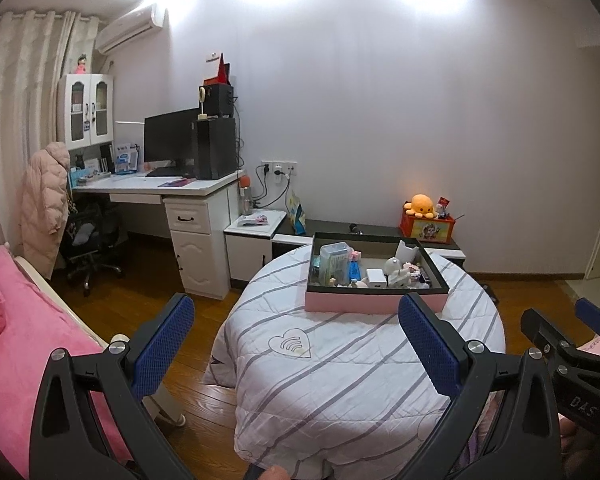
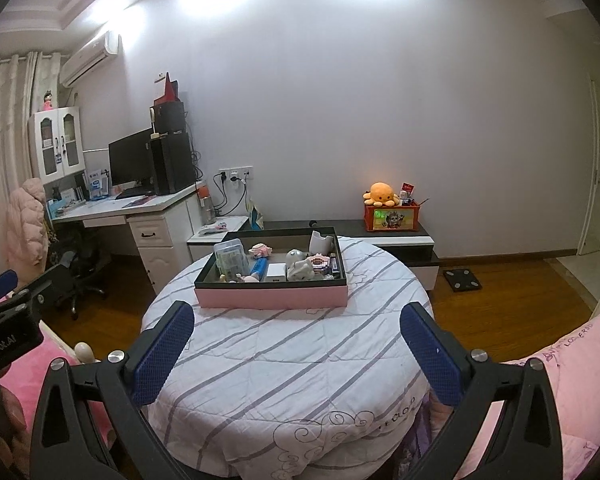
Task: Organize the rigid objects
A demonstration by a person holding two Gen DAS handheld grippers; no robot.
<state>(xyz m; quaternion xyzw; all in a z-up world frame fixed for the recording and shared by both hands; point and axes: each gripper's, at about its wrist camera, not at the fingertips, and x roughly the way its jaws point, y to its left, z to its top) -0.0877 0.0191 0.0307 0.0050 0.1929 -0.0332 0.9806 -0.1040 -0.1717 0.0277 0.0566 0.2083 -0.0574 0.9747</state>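
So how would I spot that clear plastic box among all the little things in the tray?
Find the round table with the striped quilt, then the pink-sided tray resting on it. The clear plastic box stands in the tray's far left corner; it is see-through and boxy, taller than the small toys beside it.

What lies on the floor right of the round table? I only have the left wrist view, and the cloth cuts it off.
Observer: A black bathroom scale lies flat on the wood floor, apart from the table.
Operator: Is anything hidden behind the clear box in the tray?
Observer: A small pink toy sits just right of the clear box, near the back wall of the tray.
Operator: Is the cloth's near edge plain?
Observer: No, swirl embroidery runs along it.
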